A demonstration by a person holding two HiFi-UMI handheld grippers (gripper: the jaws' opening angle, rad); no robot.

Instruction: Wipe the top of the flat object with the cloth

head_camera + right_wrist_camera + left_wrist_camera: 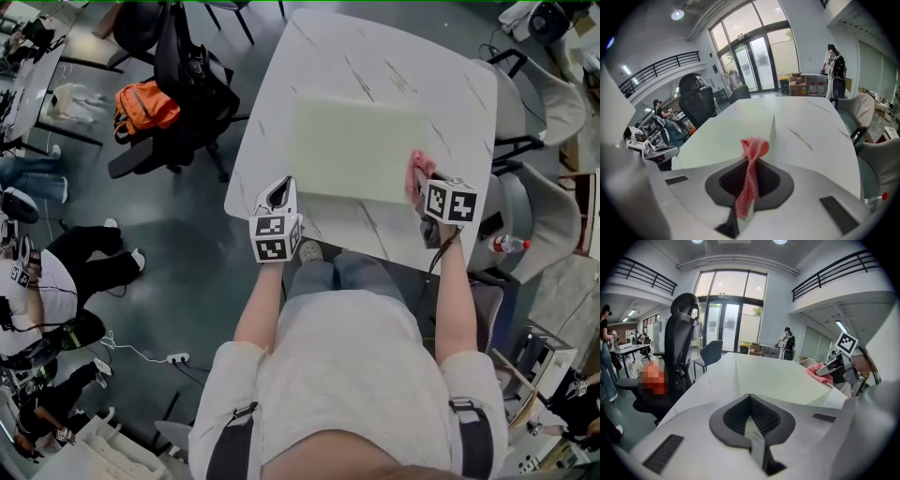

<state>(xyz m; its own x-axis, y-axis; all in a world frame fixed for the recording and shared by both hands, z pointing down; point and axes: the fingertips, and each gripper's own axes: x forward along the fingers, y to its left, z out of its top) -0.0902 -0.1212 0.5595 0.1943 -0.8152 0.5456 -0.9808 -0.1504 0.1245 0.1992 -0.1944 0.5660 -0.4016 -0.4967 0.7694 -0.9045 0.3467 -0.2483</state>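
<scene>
Head view: a white marble-patterned table [375, 56] carries a pale green flat rectangular board [356, 150]. The left gripper [279, 194] hangs just off the board's near left corner, over the table's edge. The right gripper [418, 178] is at the board's right edge, with a pink mesh cloth [419, 167] bunched at its tips against that edge. Well left of the board, on the floor, stand a black office chair [183, 75] and an orange backpack [145, 105].

Left gripper view: the left gripper [750, 399] has its jaws brought together with nothing between them. The board [778, 378] stretches ahead, and across it the right gripper [834, 370] presses the cloth [818, 372] at the board's far side.

Right gripper view: the right gripper [752, 161] has its jaws clamped on the cloth [751, 173] — one strip runs down between the pads, and a folded knob sticks out past the tips. That knob sits over the board's [736, 136] near corner, with bare table [811, 126] beside it.
</scene>
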